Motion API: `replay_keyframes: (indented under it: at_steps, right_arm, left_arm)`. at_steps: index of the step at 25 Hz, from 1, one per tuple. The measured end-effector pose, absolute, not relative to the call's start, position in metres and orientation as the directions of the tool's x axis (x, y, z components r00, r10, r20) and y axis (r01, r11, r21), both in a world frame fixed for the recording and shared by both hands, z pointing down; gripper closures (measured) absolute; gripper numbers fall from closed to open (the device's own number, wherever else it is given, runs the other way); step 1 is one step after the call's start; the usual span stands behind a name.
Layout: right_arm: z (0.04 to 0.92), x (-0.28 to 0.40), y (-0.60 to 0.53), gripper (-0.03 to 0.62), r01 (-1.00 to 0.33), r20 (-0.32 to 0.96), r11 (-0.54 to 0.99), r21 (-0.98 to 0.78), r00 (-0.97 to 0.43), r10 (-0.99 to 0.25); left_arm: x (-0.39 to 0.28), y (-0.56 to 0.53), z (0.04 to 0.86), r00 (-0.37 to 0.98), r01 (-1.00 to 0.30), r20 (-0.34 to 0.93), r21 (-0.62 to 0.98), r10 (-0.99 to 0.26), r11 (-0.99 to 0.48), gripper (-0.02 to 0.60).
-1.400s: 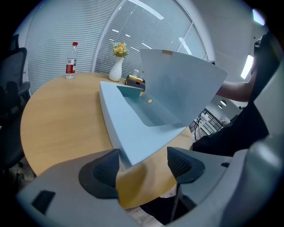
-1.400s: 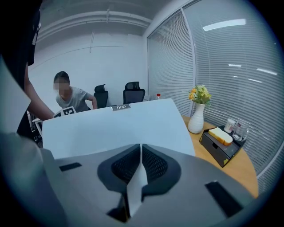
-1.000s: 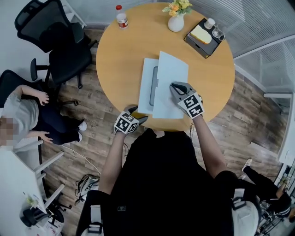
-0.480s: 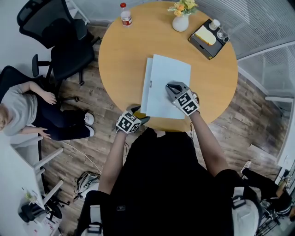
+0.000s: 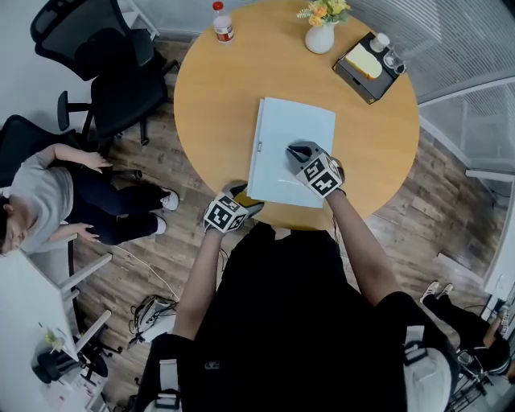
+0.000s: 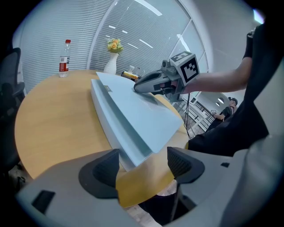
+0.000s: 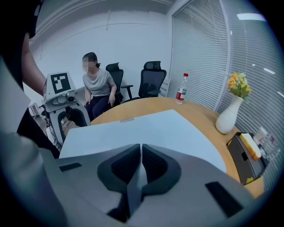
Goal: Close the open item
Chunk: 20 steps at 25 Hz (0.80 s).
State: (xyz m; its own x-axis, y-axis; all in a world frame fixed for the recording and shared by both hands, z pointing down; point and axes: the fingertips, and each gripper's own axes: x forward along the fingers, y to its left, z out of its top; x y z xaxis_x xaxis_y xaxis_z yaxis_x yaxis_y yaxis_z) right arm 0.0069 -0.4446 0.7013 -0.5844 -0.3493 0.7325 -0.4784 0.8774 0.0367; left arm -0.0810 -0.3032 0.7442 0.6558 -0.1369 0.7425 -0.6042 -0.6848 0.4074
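Currently we are holding two grippers at a round wooden table (image 5: 209, 105).

Item one: a pale blue laptop (image 5: 282, 145), lying on the half of the table nearer us. Its lid is sitting almost down. The left gripper view is showing a thin wedge of gap between lid and base.

Item two: the right gripper (image 5: 296, 150). Its tip is resting on the laptop lid, with the fingers pressed together and nothing between them.

Item three: the left gripper (image 5: 241, 197), hovering at the table's near edge, just beside the laptop's near left corner. Its fingers are spread, with only the table rim showing between them.

Standing on the far side of the table:
- a water bottle (image 5: 223, 22)
- a white vase of flowers (image 5: 321, 32)
- a black tray (image 5: 351, 74) carrying a yellow block

Sitting off the table at our left:
- black office chairs (image 5: 96, 56)
- a seated person (image 5: 48, 193)
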Motion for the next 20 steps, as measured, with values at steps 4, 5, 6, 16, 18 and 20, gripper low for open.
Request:
replay_keyframes:
  at_steps: [4,5,6,16,18,20]
  right_arm:
    - [0.707,0.003,-0.445,0.583,-0.471,0.739,0.882,0.027,-0.585,-0.335]
    - [0.709,0.003,-0.446,0.583,-0.471,0.741,0.882,0.024,-0.584,-0.332]
    - [0.711,0.002,-0.446,0.583,-0.470,0.743,0.882,0.023,-0.582,-0.330]
    - [0.721,-0.002,-0.446,0.583,-0.458,0.763,0.888,0.034,-0.562,-0.319]
    - [0.723,-0.002,-0.446,0.583,-0.457,0.767,0.889,0.033,-0.559,-0.315]
    - [0.726,-0.003,-0.446,0.583,-0.457,0.771,0.889,0.027,-0.557,-0.309]
  left_arm:
    - [-0.080,-0.304,0.744,0.657,-0.609,0.741,0.410,-0.141,-0.679,0.252]
    - [-0.080,-0.304,0.744,0.656,-0.610,0.741,0.410,-0.142,-0.678,0.252]
    - [-0.080,-0.304,0.743,0.655,-0.611,0.742,0.410,-0.142,-0.677,0.252]
    - [-0.077,-0.302,0.744,0.651,-0.619,0.744,0.408,-0.147,-0.671,0.252]
    - [-0.078,-0.302,0.745,0.650,-0.619,0.745,0.408,-0.147,-0.671,0.252]
    - [-0.078,-0.302,0.745,0.650,-0.620,0.746,0.407,-0.149,-0.670,0.252]
